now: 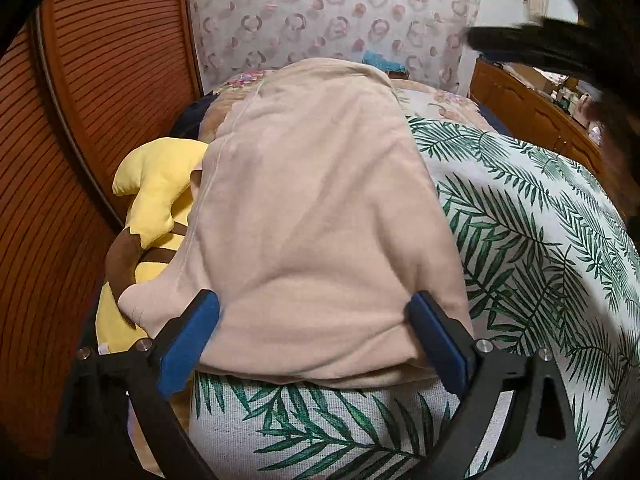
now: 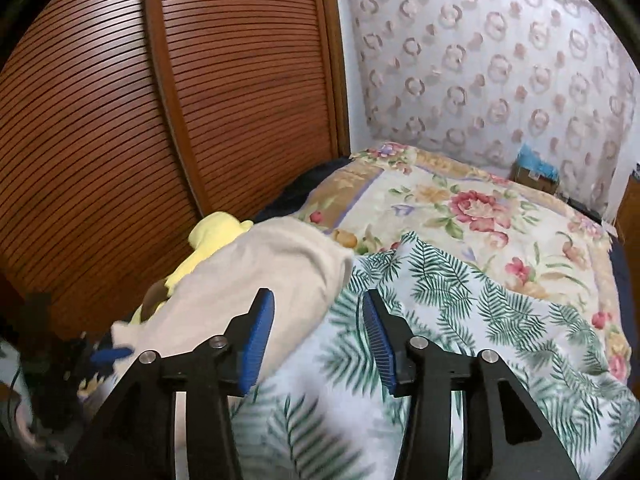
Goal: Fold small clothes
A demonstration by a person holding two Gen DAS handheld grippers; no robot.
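From the left wrist camera we see the left tool (image 1: 314, 312) spread wide, its two blue pads (image 1: 188, 344) standing on either side of the near end of a beige garment (image 1: 320, 208). The cloth lies between the pads, but neither pad pinches it, so we read this tool as released. The garment lies lengthwise away from us on a palm-leaf bedspread (image 1: 540, 240) that covers the bed. Its left edge overlaps a yellow plush toy (image 1: 156, 192) with brown markings, which sits between the garment and a slatted wooden door (image 1: 100, 80). Beyond the garment hangs a lace curtain (image 1: 340, 12) with ring and flower patterns. A wooden cabinet (image 1: 532, 108) stands at the far right.

From the right wrist camera we see the right tool (image 2: 319, 312) with its pads partly apart and nothing between them; it is released, held over the palm-leaf bedspread (image 2: 480, 312) just to the right of the beige garment (image 2: 260, 272). The garment lies to the left, at the bed's left edge, with the yellow plush toy (image 2: 208, 240) peeking out behind it against the slatted wooden door (image 2: 120, 120). At the lower left, blurred, a blue pad of the left tool (image 2: 110, 354) shows at the garment's near corner. Farther up the bed lies a floral quilt (image 2: 480, 208), and the lace curtain (image 2: 500, 60) hangs behind.
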